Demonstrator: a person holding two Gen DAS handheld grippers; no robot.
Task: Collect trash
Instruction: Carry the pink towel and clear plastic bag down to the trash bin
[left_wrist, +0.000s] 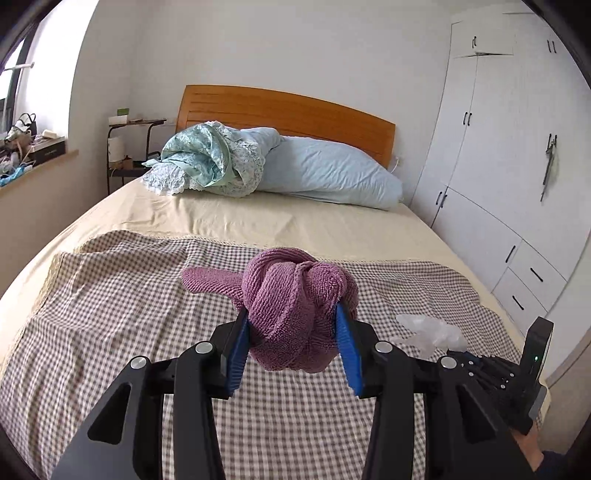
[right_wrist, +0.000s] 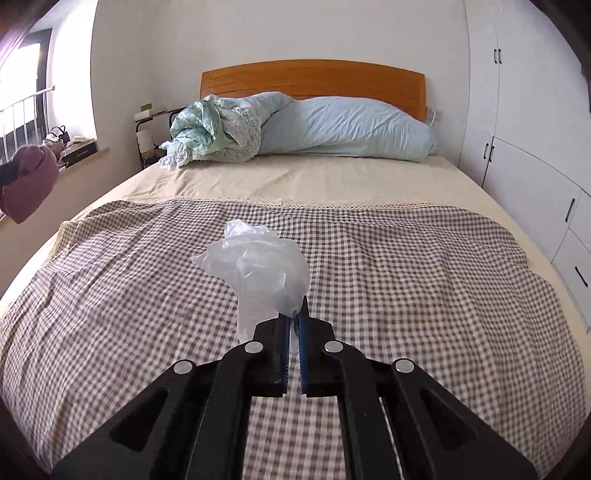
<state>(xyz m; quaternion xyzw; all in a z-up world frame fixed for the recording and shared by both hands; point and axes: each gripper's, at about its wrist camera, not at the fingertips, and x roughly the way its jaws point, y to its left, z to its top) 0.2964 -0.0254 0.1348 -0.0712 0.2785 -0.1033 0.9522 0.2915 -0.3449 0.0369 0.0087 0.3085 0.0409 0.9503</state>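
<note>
Two grippers are seen, each with one item held above a bed (right_wrist: 369, 177). One knotted purple towel (left_wrist: 295, 310) is gripped by the left gripper (left_wrist: 291, 343), its blue-padded jaws held fairly wide against the towel's two sides, so that the bundle hangs clear of the checked blanket (left_wrist: 110, 314). One crumpled clear plastic bag (right_wrist: 258, 269) is pinched by the right gripper (right_wrist: 294, 332), whose jaws are drawn narrow with only a thin fold of plastic between them; the bag stands up above the blanket. In the left wrist view the bag is glimpsed toward 4 o'clock, beside part of the right gripper's black body, whereas in the right wrist view the towel appears only at the far edge, toward 9 o'clock, in front of a cluttered window ledge (right_wrist: 81, 151). One long pale blue pillow (right_wrist: 351, 129) and one bunched green floral quilt (right_wrist: 214, 133) are laid touching each other at 12 o'clock, against a wooden headboard (right_wrist: 314, 77). The mattress is covered by a cream sheet, over whose nearer half the brown-and-white checked blanket is spread. One dark bedside stand (left_wrist: 129, 147) is placed at 10 o'clock, and white wardrobe doors (left_wrist: 498, 166) with black handles are ranged along the wall at 3 o'clock. The walls are painted white.
</note>
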